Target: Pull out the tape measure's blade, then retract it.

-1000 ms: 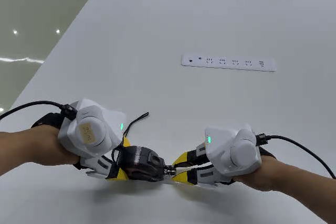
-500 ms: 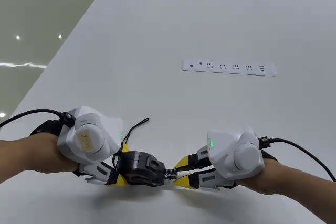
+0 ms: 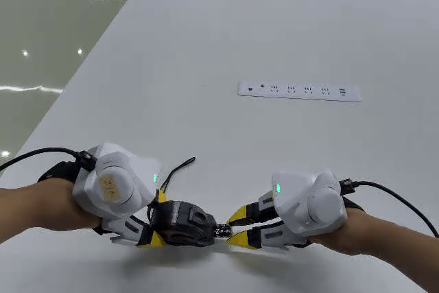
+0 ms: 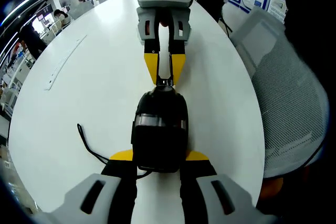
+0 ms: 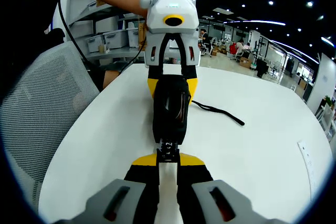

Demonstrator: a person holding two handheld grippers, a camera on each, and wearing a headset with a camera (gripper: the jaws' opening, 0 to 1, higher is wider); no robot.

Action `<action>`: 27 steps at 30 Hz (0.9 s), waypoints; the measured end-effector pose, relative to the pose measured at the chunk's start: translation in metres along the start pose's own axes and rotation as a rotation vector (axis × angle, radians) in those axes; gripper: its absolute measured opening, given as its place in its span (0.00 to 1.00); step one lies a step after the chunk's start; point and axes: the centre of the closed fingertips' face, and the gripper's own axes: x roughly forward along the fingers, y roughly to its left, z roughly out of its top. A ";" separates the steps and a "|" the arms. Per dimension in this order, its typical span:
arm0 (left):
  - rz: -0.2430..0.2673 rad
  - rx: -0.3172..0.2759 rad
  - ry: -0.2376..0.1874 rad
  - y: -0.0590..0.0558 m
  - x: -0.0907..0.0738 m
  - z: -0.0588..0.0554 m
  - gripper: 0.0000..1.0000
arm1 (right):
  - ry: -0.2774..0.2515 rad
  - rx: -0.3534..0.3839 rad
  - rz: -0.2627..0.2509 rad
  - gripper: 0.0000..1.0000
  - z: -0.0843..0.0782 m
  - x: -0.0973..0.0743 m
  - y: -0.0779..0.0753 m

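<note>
No text can be read; the sticker [image 3: 110, 184] on the left gripper [image 3: 158, 218] is blurred

left gripper [image 3: 158, 219], right gripper [image 3: 234, 226]: white shells, yellow tips | black cables [image 3: 367, 184] | green lights [image 3: 278, 187]

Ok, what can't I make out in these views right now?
Head view: how far the blade tip sits out of the tape measure; too small, tucked against the right gripper.
Left gripper view: the tape measure's sides, covered by the left gripper's jaws.
Head view: the power strip's markings, too small.
</note>
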 end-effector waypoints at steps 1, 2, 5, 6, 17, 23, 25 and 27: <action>0.000 -0.002 -0.002 0.000 0.000 0.000 0.26 | 0.000 0.000 0.000 0.10 0.000 0.000 0.000; 0.001 -0.002 -0.002 0.000 0.000 0.000 0.26 | 0.000 0.001 0.000 0.10 0.000 0.000 0.000; 0.001 0.000 -0.001 0.000 0.000 0.000 0.26 | -0.002 0.001 0.000 0.10 0.000 -0.001 0.000; 0.002 0.001 -0.001 0.000 0.000 0.000 0.26 | -0.003 0.000 0.000 0.10 0.000 -0.001 0.000; 0.004 -0.001 0.003 0.001 0.000 0.000 0.26 | -0.004 0.003 0.000 0.10 -0.002 -0.007 0.000; 0.006 0.000 0.004 0.001 0.000 -0.001 0.26 | -0.006 -0.001 -0.001 0.10 0.000 -0.009 0.000; 0.006 0.002 0.007 0.001 0.000 -0.001 0.26 | -0.005 -0.006 0.000 0.10 0.000 -0.010 0.000; 0.007 0.002 0.008 0.001 0.000 -0.002 0.26 | -0.008 -0.010 0.001 0.10 0.001 -0.011 0.001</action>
